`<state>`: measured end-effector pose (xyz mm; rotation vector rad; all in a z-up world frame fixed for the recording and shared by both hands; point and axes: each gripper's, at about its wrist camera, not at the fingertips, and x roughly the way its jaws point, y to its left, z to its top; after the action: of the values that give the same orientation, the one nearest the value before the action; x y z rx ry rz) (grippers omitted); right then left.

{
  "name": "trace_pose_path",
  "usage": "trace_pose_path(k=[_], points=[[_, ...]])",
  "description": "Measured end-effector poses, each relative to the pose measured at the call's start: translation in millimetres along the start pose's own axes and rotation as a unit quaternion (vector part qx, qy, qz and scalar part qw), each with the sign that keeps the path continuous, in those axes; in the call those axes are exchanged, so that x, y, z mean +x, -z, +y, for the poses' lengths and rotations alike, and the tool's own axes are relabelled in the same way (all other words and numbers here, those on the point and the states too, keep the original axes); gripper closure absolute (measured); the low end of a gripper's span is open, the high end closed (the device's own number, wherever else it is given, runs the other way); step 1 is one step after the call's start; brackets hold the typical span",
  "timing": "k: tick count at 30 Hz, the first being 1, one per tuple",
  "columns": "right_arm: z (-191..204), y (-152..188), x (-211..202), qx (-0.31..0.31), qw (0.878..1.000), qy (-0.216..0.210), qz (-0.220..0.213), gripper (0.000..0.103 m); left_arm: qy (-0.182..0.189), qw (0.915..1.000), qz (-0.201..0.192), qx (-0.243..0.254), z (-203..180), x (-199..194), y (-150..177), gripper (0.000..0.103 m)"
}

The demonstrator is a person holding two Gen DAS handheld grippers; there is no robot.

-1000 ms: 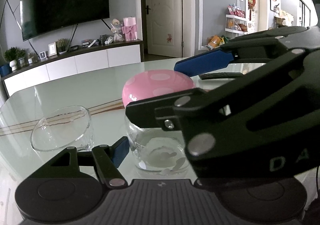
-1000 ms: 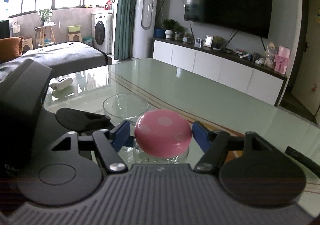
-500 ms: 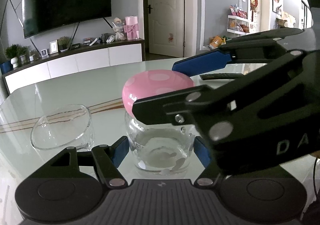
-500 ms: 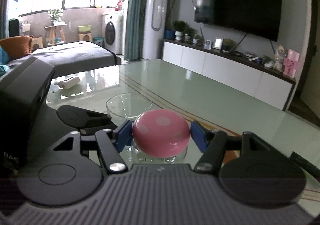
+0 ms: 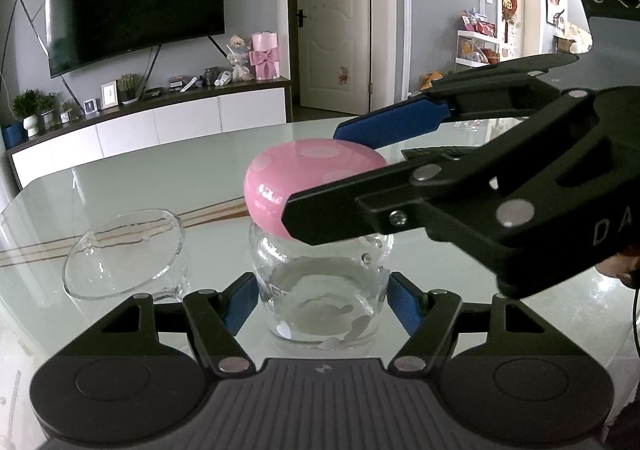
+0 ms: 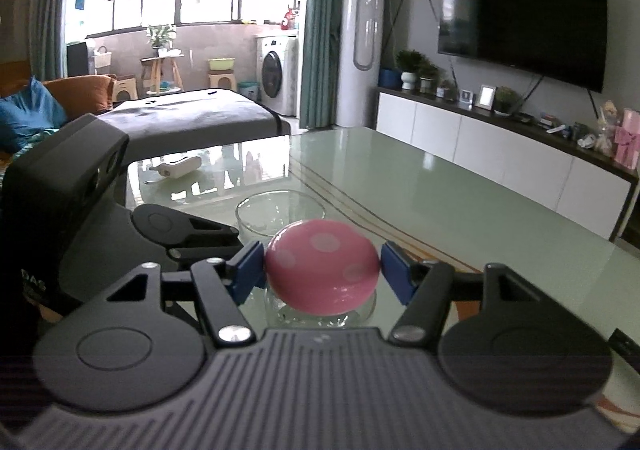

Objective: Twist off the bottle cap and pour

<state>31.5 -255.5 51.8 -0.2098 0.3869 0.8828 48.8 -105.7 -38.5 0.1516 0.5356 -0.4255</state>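
Your left gripper [image 5: 318, 304] clamps the glass bottle [image 5: 320, 290] at mid-table; your right gripper [image 6: 322, 270] pinches its pink cap [image 6: 322, 266], still seated, so unscrewing and pouring remain. The empty glass bowl [image 5: 124, 250] waits just left, nothing between.

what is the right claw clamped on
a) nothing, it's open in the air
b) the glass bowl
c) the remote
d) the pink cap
d: in the right wrist view the right claw has a blue pad pressed on each side of the pink cap, while the left claw holds the glass jar below; the glass bowl sits apart.
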Motion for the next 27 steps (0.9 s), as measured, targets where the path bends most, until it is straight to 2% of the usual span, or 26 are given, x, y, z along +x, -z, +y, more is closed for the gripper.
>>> trace_pose_path(k=[6,11,12,17,20,27], points=[[-8,-1,-4,0.001,1.000,-0.024,-0.002,0.039,0.000,1.0000,0.000,0.001,-3,-1,0,0.029],[-5,-5,-4,-0.004,1.000,-0.016,-0.001,0.038,-0.001,1.0000,0.000,0.002,-5,-1,0,0.029],[-3,-6,-4,-0.004,1.000,-0.011,-0.001,0.037,-0.001,1.0000,-0.001,0.002,-6,-1,0,0.029],[11,-5,-6,0.002,0.999,0.033,-0.003,0.021,0.000,1.0000,-0.002,0.004,-6,-1,-1,0.028],[20,-5,-5,0.006,0.998,0.067,0.004,0.021,0.006,0.9999,-0.004,0.007,-5,-1,-2,0.027],[34,-7,7,0.037,0.992,0.115,0.021,0.021,0.020,0.9997,-0.011,0.008,-2,-4,-3,0.026]])
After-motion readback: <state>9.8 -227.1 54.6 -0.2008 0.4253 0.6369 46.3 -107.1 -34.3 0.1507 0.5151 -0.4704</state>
